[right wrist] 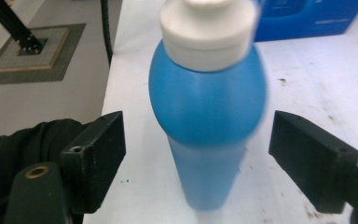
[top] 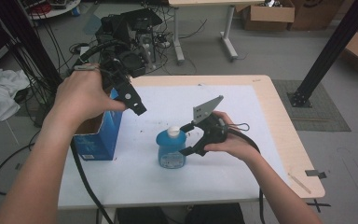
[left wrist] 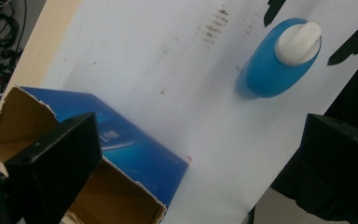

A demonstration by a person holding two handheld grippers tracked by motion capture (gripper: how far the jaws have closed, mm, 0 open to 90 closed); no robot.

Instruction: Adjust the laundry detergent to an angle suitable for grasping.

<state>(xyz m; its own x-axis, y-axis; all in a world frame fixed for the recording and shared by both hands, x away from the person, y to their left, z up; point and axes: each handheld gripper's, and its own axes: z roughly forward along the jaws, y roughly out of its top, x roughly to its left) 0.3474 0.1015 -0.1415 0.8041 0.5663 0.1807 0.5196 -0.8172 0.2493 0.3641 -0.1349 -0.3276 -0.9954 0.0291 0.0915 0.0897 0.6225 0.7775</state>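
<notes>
A light wooden table (top: 279, 121), topped with a speckled white sheet (top: 168, 172), is standing on a grey floor (top: 270, 60) strewn with cables (top: 51, 60) at 11 o'clock and cardboard boxes (top: 268, 14) at 1 o'clock. The blue bottle (top: 171, 148) with its white cap (top: 173, 130) is standing upright at the sheet's middle. The right claw (top: 185, 139) is bracketing the bottle, jaws spread and not pressing it. The left claw (top: 137, 105) is hovering open above the torn blue carton (top: 98, 135) at 9 o'clock.
</notes>
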